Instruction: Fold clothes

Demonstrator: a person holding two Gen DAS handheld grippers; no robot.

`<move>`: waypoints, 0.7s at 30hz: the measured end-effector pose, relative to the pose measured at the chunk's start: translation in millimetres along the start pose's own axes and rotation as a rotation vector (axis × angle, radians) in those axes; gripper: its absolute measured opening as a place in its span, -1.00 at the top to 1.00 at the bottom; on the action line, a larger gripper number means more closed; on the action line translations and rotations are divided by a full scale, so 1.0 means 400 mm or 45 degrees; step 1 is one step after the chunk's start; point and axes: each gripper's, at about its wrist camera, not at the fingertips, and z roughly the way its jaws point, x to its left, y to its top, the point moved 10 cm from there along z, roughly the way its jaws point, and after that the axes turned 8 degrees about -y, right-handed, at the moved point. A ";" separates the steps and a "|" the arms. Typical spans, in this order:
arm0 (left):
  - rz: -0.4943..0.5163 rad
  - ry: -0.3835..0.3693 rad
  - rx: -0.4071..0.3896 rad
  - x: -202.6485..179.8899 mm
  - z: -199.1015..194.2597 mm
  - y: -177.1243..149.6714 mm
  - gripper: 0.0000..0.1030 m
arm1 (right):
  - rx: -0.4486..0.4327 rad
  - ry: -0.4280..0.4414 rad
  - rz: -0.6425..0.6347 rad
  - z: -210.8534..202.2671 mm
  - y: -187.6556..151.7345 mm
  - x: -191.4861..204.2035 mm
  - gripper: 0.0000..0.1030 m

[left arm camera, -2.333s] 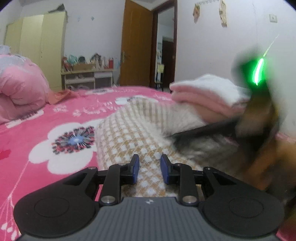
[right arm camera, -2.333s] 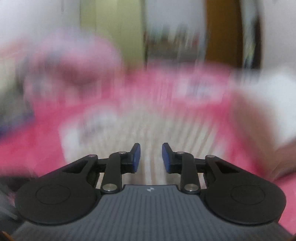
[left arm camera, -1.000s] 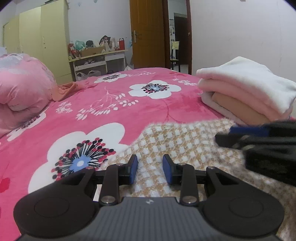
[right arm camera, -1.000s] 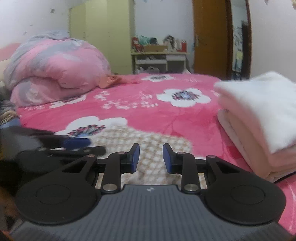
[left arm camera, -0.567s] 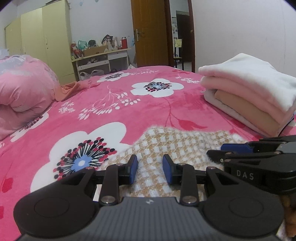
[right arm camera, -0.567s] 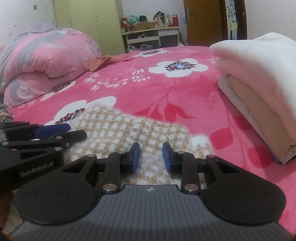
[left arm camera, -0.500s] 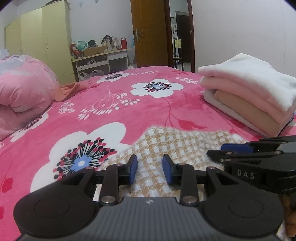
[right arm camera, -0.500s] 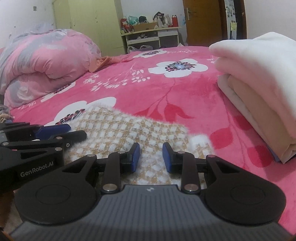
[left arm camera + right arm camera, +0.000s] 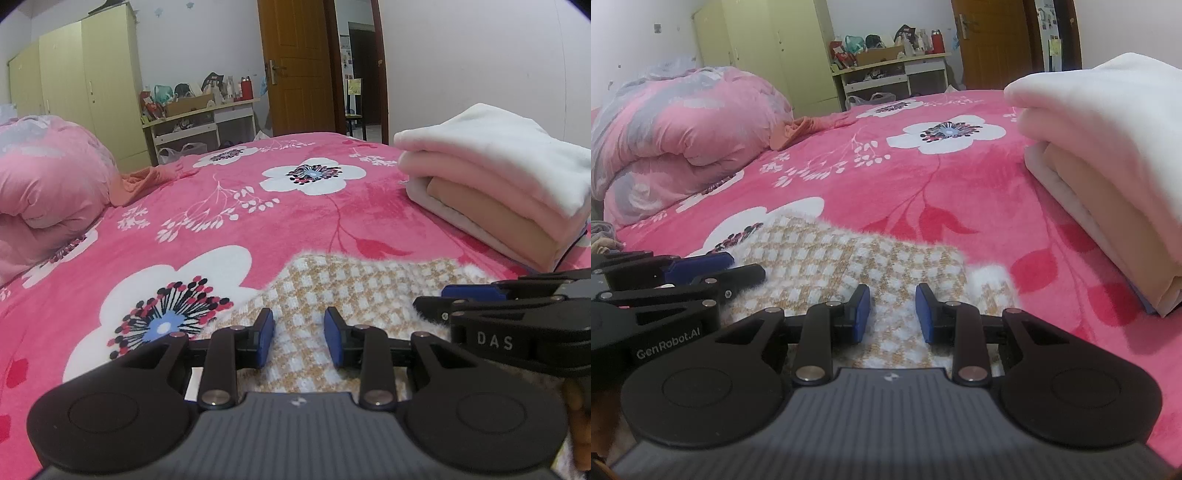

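On a bed spread with a pink floral blanket, a checked tan-and-white garment lay flat beneath two hand-held grippers. The left gripper hovered low above the garment's near portion, its blue-padded jaws parted with a clear gap and only the checked fabric showing below and between them, nothing pinched. The right gripper sat just beside it, likewise over the garment, its jaws standing apart and empty, the weave visible in the gap. From each wrist view the other gripper appeared side-on, low over the cloth; whether either touched the fabric could not be told. The garment's fuzzy far edge ran across the blanket ahead of both grippers, and its right-hand corner lay white and fluffy on the pink. A stack of folded clothes, white on top over pale pink and tan layers, stood to the right, near the garment but apart from it. A rolled pink quilt lay well off to the left. Between the two, open blanket stretched away toward a cream wardrobe, a cluttered shelf unit and a brown door.
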 end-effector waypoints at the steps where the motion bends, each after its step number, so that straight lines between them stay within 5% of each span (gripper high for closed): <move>1: 0.001 0.000 0.000 0.000 0.000 0.000 0.38 | 0.000 0.001 0.002 0.000 0.000 0.000 0.49; 21: 0.027 0.017 0.004 -0.005 -0.002 0.000 0.37 | -0.001 0.026 0.045 -0.002 -0.002 -0.006 0.49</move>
